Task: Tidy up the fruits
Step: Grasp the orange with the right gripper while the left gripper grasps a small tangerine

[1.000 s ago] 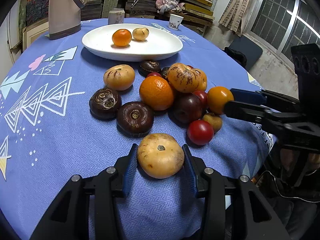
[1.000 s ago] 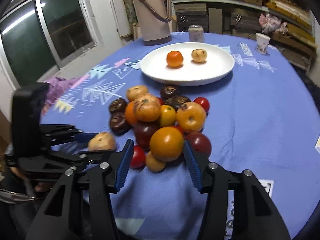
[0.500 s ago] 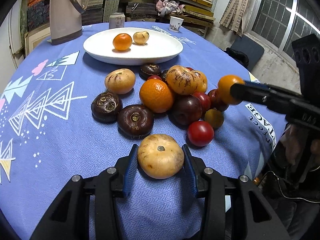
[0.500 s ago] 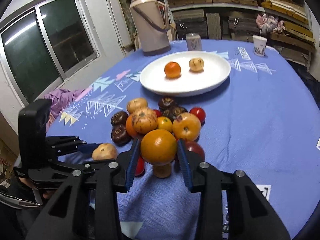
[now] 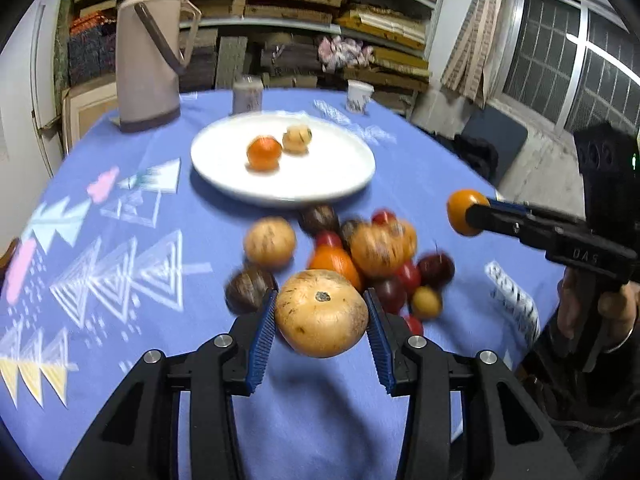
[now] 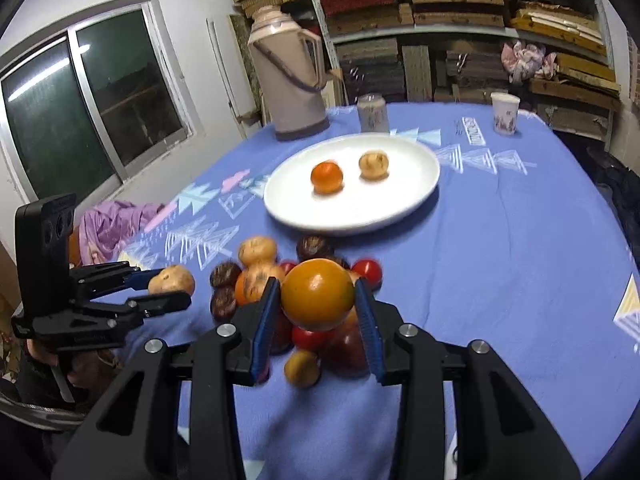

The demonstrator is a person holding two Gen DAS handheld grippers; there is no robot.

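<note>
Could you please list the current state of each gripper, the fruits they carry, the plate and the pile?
left gripper: shut on tan fruit, lifted off the table.
right gripper: shut on orange fruit, lifted.
white plate: holds two fruits.
fruit pile: loose on the blue tablecloth.

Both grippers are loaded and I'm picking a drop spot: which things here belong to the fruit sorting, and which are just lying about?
Job:
- tan fruit in left gripper
- orange fruit in right gripper
- fruit pile
- white plate, holding two fruits

Lying about:
- thermos
- can
- paper cup
- purple cloth
</note>
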